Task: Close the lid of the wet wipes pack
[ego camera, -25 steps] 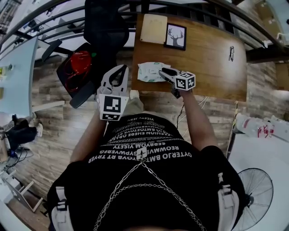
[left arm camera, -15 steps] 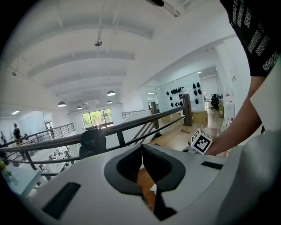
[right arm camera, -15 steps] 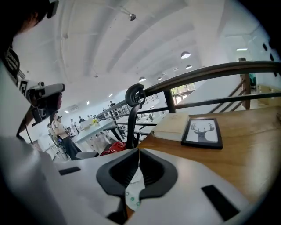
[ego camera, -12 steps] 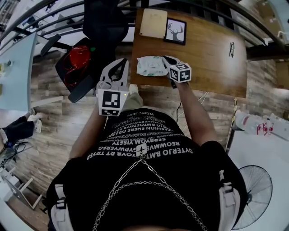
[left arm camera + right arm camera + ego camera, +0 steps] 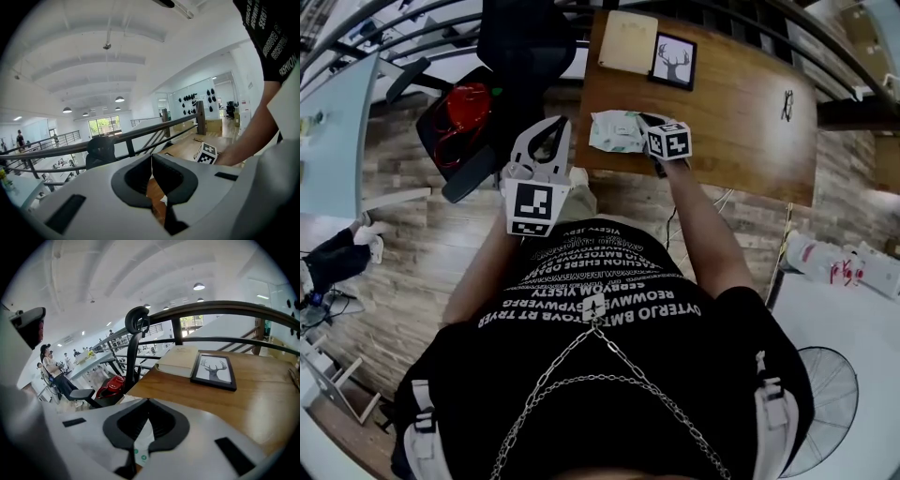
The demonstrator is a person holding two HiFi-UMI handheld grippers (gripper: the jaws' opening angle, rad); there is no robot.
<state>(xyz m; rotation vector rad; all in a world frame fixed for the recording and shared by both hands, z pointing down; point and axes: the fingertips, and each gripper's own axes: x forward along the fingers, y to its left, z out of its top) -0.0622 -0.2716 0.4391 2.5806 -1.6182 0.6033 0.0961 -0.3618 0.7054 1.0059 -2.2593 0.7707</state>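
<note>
Your right gripper (image 5: 148,401) has its fingers clenched tip to tip, holding nothing. It's parked right over the wet wipes pack (image 5: 612,131), which lies at the near left corner of the tabletop (image 5: 741,122). You can see the pack's white film through the gap under the fingers, but I can't tell if they actually touch it, or how the lid sits. Your left gripper (image 5: 151,158) is clenched and empty too, hanging off the tabletop's left edge over the plank floor (image 5: 422,253), apart from the pack. Past the pack there's a framed deer picture (image 5: 673,62) with a pale notebook (image 5: 628,42) just beside it at the far edge. A small black thing (image 5: 787,106) sits way off right. Off the tabletop, a black chair (image 5: 520,47) carries a red bag (image 5: 464,108).
</note>
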